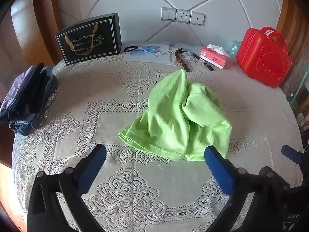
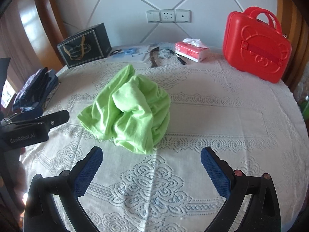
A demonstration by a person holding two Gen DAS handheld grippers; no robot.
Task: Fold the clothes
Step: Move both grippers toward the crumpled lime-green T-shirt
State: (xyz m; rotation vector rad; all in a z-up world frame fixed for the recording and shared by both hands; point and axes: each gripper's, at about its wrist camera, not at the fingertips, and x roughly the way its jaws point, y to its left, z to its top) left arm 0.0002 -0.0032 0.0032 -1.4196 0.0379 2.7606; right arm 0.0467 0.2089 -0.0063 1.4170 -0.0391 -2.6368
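Observation:
A crumpled light-green garment (image 1: 173, 118) lies in a heap near the middle of the round table, on a white lace tablecloth (image 1: 135, 189). It also shows in the right wrist view (image 2: 131, 110). My left gripper (image 1: 154, 154) is open and empty, just short of the garment's near hem; its right fingertip overlaps the cloth's edge in view. My right gripper (image 2: 151, 156) is open and empty, just in front of the heap. The left gripper's body (image 2: 29, 129) shows at the left of the right wrist view.
A pile of dark blue clothes (image 1: 29, 100) lies at the table's left edge. At the back stand a black gift bag (image 1: 90, 40), blue scissors (image 1: 147, 49), papers, a pen (image 1: 204, 61), a tissue box (image 1: 214, 57) and a red plastic case (image 1: 264, 58).

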